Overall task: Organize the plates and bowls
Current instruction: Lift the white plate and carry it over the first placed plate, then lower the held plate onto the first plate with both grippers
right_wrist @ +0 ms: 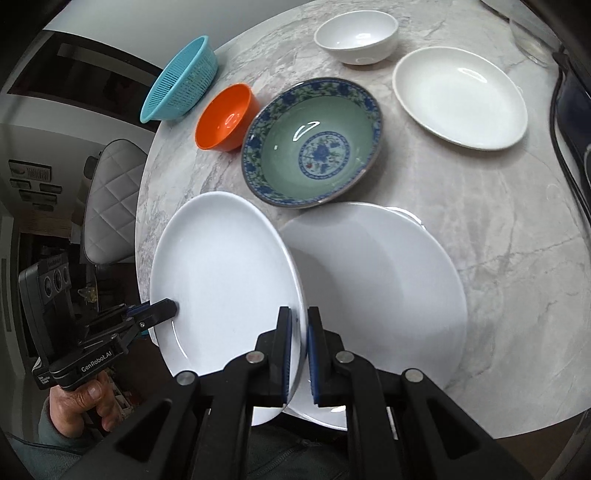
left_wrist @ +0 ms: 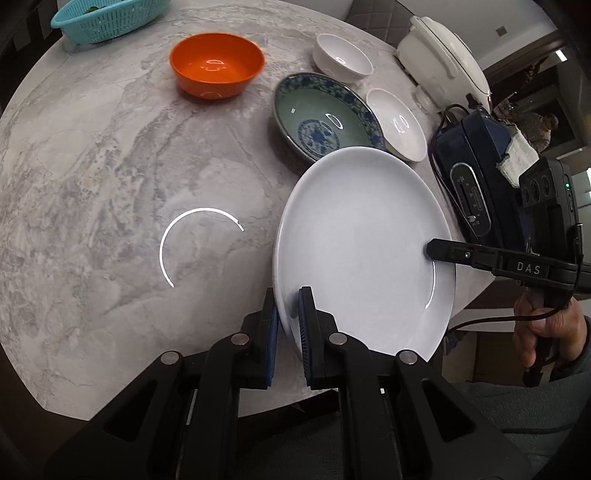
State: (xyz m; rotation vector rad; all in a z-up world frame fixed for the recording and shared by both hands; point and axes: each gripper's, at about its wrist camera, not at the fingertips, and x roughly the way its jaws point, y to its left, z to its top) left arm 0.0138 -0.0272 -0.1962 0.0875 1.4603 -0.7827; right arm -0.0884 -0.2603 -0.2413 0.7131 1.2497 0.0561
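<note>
The marble bench [right_wrist: 498,258] is round, its far edge cut off in both views. Over its near edge a white plate [right_wrist: 221,273] is held tilted, gripped on opposite rims: the left gripper [left_wrist: 289,328] is clenched on one rim, the right gripper [right_wrist: 299,350] on the other. Under it lies a second plate [right_wrist: 388,280], partly hidden by the first; whether more plates lie beneath it is hard to tell. Beyond sit a patterned bowl [right_wrist: 314,144], a shallow dish [right_wrist: 460,98], an orange bowl [right_wrist: 225,118] and a white bowl [right_wrist: 358,35]. A teal basket [right_wrist: 181,81] stands at the far rim. A white cooker [left_wrist: 443,55] and a dark appliance [left_wrist: 476,173] are cut off at the right wrist view's right edge.
</note>
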